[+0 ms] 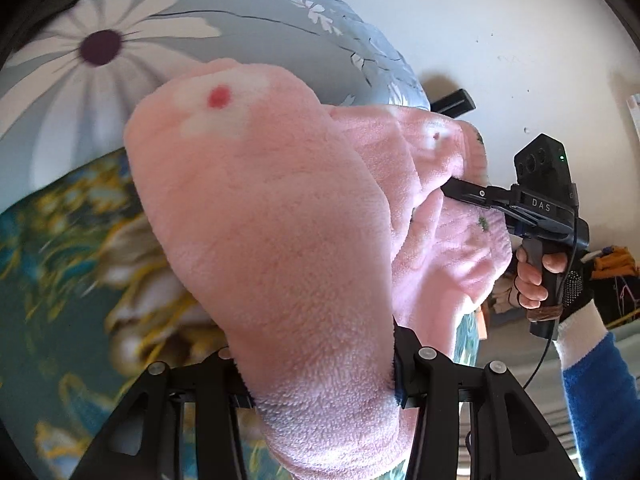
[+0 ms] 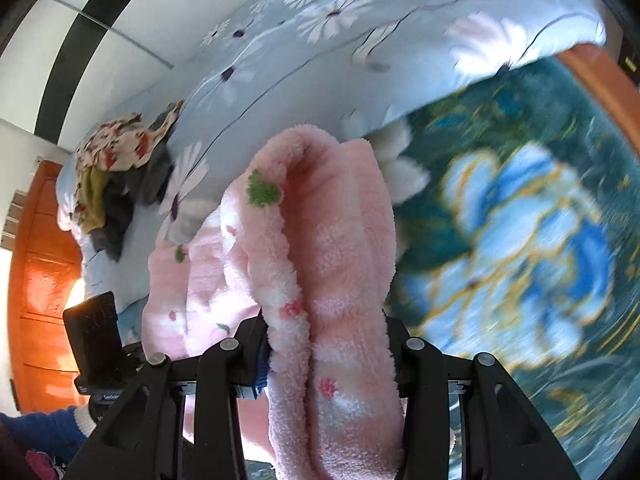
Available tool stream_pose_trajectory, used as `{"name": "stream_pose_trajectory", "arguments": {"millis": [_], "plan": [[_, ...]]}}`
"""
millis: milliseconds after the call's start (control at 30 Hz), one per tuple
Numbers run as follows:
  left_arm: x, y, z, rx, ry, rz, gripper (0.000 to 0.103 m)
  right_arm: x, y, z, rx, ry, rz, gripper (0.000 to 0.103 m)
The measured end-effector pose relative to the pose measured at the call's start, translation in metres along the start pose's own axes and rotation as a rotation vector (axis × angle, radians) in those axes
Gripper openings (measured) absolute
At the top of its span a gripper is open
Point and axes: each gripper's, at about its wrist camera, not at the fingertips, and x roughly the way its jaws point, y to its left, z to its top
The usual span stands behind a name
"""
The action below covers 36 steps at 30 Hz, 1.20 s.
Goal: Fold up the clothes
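- Left gripper: jaws clenched on a bunched end of the pink fluffy fleece garment with small flower print.
- Right gripper: jaws grasping another bunched edge of it.
- Garment hangs slung between the two, lifted above the bed with its teal floral cover; long axis runs gripper to gripper.
- Grey daisy-print quilt lies beyond; pile of other clothes sits well apart.
- Next, probably: lower it flat onto the bed.

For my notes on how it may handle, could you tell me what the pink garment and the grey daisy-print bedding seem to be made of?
The pink garment looks like thick plush fleece, matte: its surface is a dense, nubbly pile, bulging softly where both grippers' fingers clamp it. The grey daisy-print bedding looks like a thin, smooth woven fabric with a slight sheen, perhaps cotton or polyester; it lies flat with fine creases.
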Motion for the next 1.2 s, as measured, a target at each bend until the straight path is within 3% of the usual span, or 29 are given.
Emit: {"name": "stream_pose_trajectory", "arguments": {"millis": [200, 300, 567, 767, 867, 1000, 1100, 1200], "plan": [[0.018, 0.012, 0.002, -0.039, -0.005, 0.041, 0.048, 0.026, -0.022, 0.014, 0.031, 0.017, -0.025, 0.044], [0.013, 0.02, 0.0, -0.062, -0.006, 0.019, 0.051, 0.037, -0.032, 0.013, 0.065, 0.017, -0.02, 0.046], [0.004, 0.025, 0.0, -0.063, -0.018, 0.002, 0.053, 0.027, -0.037, 0.018, 0.049, 0.061, -0.038, 0.054], [-0.026, 0.02, -0.009, 0.021, -0.044, 0.08, 0.053, -0.002, -0.043, 0.008, 0.036, 0.021, -0.083, 0.057], [-0.04, 0.014, -0.008, 0.071, -0.075, 0.144, 0.053, -0.026, -0.051, -0.005, 0.041, -0.023, -0.148, 0.057], [-0.045, 0.006, 0.008, 0.11, -0.109, 0.199, 0.053, -0.057, -0.05, -0.021, 0.069, -0.149, -0.188, 0.057], [-0.036, -0.017, 0.028, 0.176, -0.134, 0.192, 0.053, -0.057, -0.018, -0.032, -0.002, -0.208, -0.175, 0.057], [-0.017, -0.041, 0.039, 0.263, -0.142, 0.222, 0.053, -0.035, 0.019, -0.047, -0.129, -0.172, -0.165, 0.057]]}}
